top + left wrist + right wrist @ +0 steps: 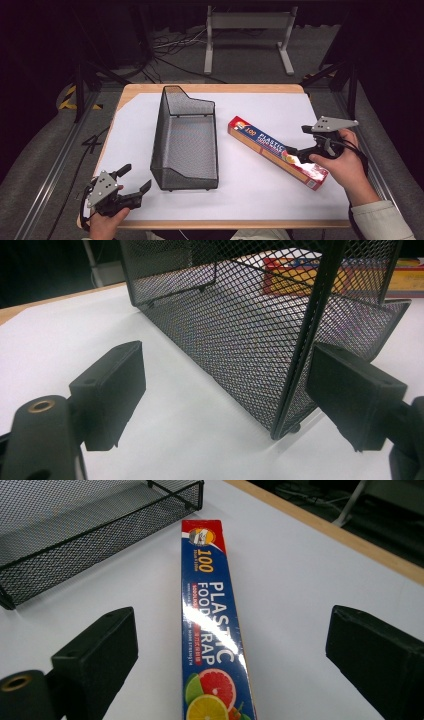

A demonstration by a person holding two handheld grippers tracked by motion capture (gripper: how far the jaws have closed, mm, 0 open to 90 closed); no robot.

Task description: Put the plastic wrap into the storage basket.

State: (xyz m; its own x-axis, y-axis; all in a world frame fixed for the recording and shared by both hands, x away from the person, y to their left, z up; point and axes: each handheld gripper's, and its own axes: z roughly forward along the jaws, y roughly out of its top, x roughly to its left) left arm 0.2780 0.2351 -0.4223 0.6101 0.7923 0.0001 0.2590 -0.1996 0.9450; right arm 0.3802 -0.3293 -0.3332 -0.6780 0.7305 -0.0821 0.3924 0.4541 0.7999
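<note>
A long blue and red plastic food wrap box (277,150) lies slanted on the white table cover (260,200), right of centre. My right gripper (299,140) is open, and its jaws straddle the box's near half without touching it; the box (212,620) runs away between them in the right gripper view. A black wire mesh basket (185,145) stands empty at the table's middle. My left gripper (136,178) is open at the front left, just off the basket's near left corner. The basket's corner post (300,350) rises between its jaws in the left gripper view.
The wooden table edge (210,88) frames the white cover. Beyond the far edge, a grey metal stand (247,30) and cables lie on the floor. The basket (75,530) sits left of the box in the right gripper view.
</note>
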